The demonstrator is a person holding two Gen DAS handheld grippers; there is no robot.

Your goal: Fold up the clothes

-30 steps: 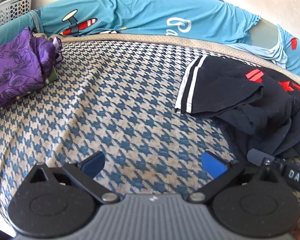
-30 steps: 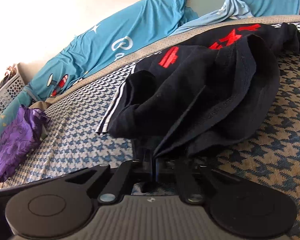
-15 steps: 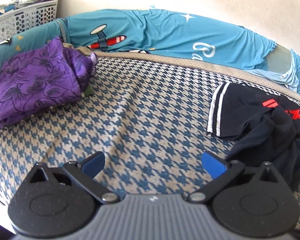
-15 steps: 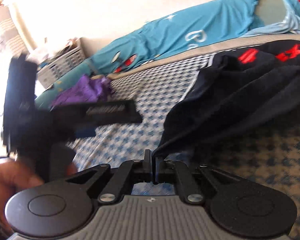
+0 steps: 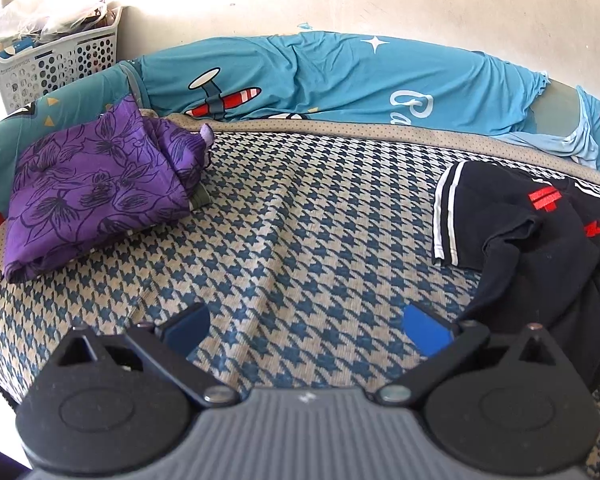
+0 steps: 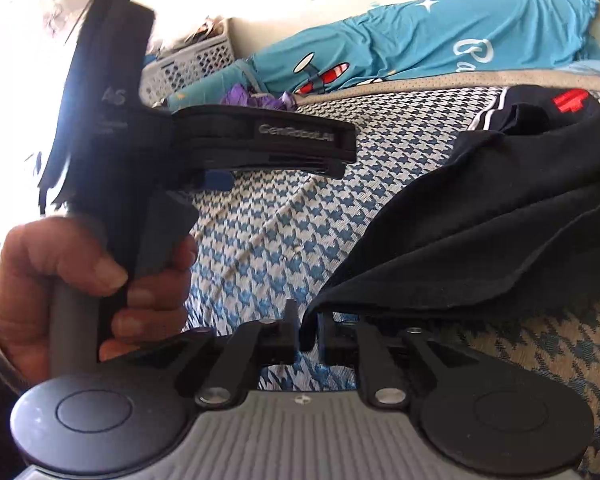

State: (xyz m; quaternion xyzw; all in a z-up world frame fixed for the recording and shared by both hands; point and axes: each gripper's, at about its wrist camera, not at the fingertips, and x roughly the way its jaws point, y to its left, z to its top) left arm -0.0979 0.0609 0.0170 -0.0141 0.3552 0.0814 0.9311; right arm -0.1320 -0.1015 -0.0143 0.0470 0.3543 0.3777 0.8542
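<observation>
The right tool (image 6: 308,332) is pinched on the hem of the black garment (image 6: 480,220), which rises from its fingers toward two o'clock and drapes over the houndstooth bed (image 6: 284,240). The left tool (image 5: 306,324) stands wide and grips nothing above the bed (image 5: 292,220), the black garment (image 5: 540,240) lying at three o'clock just beside its right finger. From the right wrist, a hand (image 6: 80,280) grips the left tool's handle at nine o'clock. A folded purple cloth (image 5: 96,184) rests at ten o'clock, a white basket (image 5: 56,64) beyond it.
</observation>
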